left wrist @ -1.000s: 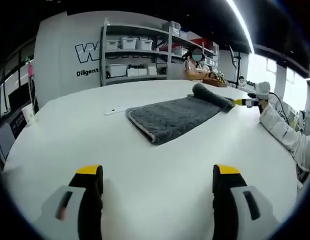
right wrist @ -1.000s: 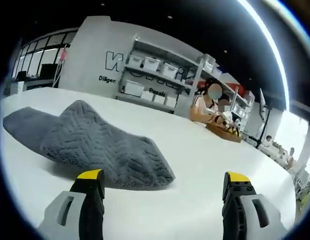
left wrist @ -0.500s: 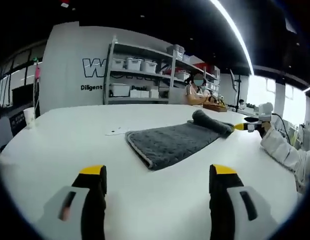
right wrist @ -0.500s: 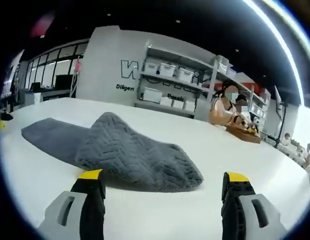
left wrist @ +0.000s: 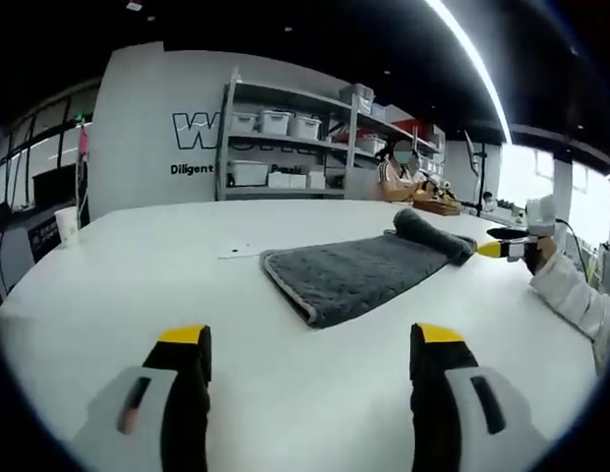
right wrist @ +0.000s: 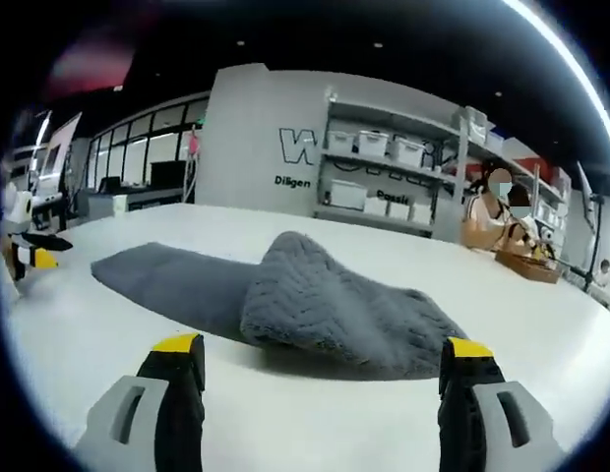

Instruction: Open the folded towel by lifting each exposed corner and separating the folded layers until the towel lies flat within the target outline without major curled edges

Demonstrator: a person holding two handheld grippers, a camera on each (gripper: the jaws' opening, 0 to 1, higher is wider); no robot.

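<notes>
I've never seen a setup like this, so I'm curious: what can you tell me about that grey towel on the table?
The grey towel is thick and plush, with a quilted zigzag texture. It lies on the white table, mostly spread flat, but the end nearest the right tool is folded back over itself into a raised, rounded hump. Both tools have their jaws open, and neither touches the towel. Only the table is in contact with it.

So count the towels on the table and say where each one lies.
1: a grey towel lies mid-table, its far end rolled over into a hump in front of the right gripper. Nothing suggests another is hidden.
</notes>
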